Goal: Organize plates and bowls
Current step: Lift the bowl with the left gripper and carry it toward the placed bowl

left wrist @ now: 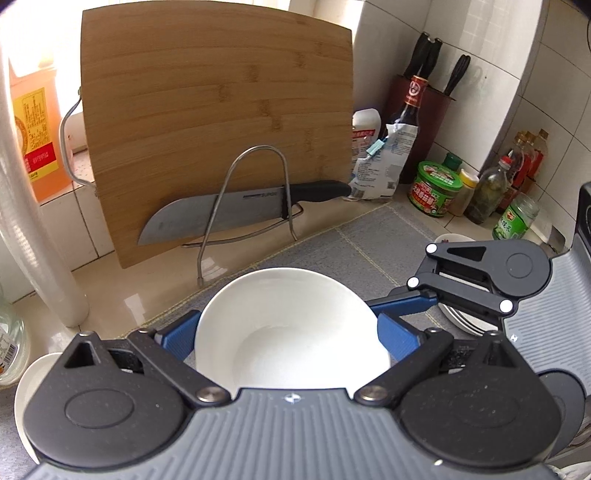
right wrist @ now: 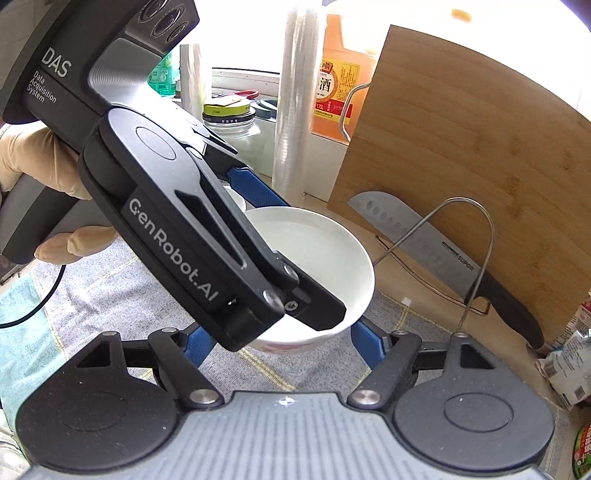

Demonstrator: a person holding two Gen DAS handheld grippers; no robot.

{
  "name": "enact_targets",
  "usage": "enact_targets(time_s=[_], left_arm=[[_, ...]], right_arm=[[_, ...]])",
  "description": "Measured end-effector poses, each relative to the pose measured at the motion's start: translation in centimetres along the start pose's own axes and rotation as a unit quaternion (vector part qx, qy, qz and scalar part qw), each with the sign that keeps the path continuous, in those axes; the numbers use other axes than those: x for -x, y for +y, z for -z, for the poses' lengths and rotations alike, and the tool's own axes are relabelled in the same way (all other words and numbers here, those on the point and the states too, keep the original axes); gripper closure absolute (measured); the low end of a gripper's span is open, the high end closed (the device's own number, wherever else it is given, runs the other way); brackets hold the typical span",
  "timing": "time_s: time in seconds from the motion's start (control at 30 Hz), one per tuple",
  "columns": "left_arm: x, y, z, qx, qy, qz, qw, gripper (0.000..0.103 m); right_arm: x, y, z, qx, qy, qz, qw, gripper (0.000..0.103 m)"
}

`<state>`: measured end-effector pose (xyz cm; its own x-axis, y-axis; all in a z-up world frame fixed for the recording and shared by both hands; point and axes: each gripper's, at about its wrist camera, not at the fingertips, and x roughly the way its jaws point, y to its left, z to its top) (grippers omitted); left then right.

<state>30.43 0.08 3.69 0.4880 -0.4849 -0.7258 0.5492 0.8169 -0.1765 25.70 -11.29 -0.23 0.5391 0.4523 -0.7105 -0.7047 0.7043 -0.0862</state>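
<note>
White ceramic bowl (left wrist: pixel 291 328) sits between the left gripper (left wrist: pixel 291 334) fingers. Ahead of it: steel knife (left wrist: pixel 221 214) in bent-wire rack (left wrist: pixel 255 199), rectangular bamboo cutting board (left wrist: pixel 218 122) upright behind. Right gripper (left wrist: pixel 476 280) to its right, over stacked white plates (left wrist: pixel 461 321). Green-lidded jar (left wrist: pixel 436 188) ahead-right.

We see a kitchen corner with white tiled walls (left wrist: pixel 461 33) above a pale glossy stone counter (left wrist: pixel 110 291), partly covered by a grey checked cloth mat (left wrist: pixel 369 240). Strong daylight floods in from a window (right wrist: pixel 243 33) behind the raised white-tiled ledge (left wrist: pixel 62 206), washing out that side.
</note>
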Motion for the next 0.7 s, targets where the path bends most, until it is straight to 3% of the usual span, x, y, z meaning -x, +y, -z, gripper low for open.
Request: enact_targets(time_s=[0.7], left_arm=[[0.2,-7.4,2.0,-0.05,0.012,0.073,0.996,0.005]], right_arm=[[5.8,1.7,6.2,-0.059,0.026,0.053,0.996,0.021]])
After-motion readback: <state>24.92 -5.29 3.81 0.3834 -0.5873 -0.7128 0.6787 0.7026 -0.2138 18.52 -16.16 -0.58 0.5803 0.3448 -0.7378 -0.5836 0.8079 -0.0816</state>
